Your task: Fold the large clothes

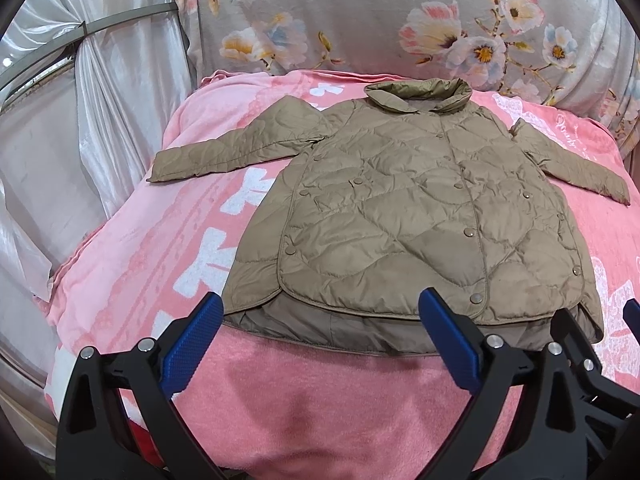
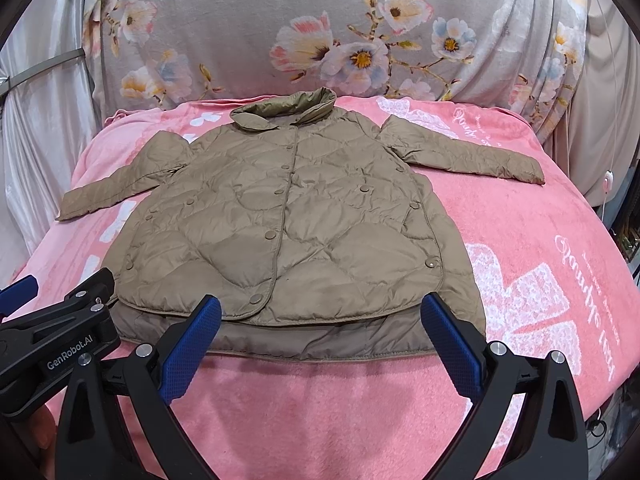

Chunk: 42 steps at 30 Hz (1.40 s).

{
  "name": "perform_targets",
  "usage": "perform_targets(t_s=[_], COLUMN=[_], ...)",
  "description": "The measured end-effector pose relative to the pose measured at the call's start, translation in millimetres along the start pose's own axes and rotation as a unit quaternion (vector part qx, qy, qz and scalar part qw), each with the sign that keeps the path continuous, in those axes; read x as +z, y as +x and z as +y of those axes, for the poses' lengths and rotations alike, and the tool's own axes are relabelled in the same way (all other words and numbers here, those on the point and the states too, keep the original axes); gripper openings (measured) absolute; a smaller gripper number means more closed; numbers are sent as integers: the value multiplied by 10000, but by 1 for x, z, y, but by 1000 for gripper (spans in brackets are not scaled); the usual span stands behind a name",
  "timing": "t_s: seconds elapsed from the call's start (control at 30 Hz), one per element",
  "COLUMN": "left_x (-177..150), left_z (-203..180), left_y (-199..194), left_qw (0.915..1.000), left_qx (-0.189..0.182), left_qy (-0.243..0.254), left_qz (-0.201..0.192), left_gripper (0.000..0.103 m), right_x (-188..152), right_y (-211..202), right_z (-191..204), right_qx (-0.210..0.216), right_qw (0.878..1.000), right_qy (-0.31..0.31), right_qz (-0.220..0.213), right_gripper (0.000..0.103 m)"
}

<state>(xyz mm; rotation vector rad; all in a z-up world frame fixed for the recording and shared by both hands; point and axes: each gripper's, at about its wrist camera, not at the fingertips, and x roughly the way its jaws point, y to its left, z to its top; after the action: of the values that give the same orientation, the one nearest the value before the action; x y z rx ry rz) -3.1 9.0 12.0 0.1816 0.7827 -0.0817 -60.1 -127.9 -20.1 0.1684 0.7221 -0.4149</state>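
A tan quilted jacket lies flat and buttoned on a pink blanket, collar at the far end, both sleeves spread out to the sides. My left gripper hangs open just before the hem's left half, nothing between its blue pads. My right gripper is open too, over the hem's right half, empty. In the left wrist view the right gripper's black frame shows at the lower right. The left gripper's frame appears at the lower left of the right wrist view.
A grey floral cover rises behind the bed. Shiny white curtains hang on the left. A white cable and a small round switch sit at the right edge, with clutter below it.
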Motion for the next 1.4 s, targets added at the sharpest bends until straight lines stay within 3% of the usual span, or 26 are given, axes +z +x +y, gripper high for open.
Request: perform_targets(t_s=[1.4], left_x=[0], left_z=[1], left_y=[0], left_qw=[10000], left_qx=[-10], left_qy=[-12], left_qz=[-6], left_gripper=[94], right_x=[-2], right_y=[-1], right_z=[-1], right_qx=[16], right_qw=[10000], right_qy=[17], right_qz=[-10], right_gripper=[98])
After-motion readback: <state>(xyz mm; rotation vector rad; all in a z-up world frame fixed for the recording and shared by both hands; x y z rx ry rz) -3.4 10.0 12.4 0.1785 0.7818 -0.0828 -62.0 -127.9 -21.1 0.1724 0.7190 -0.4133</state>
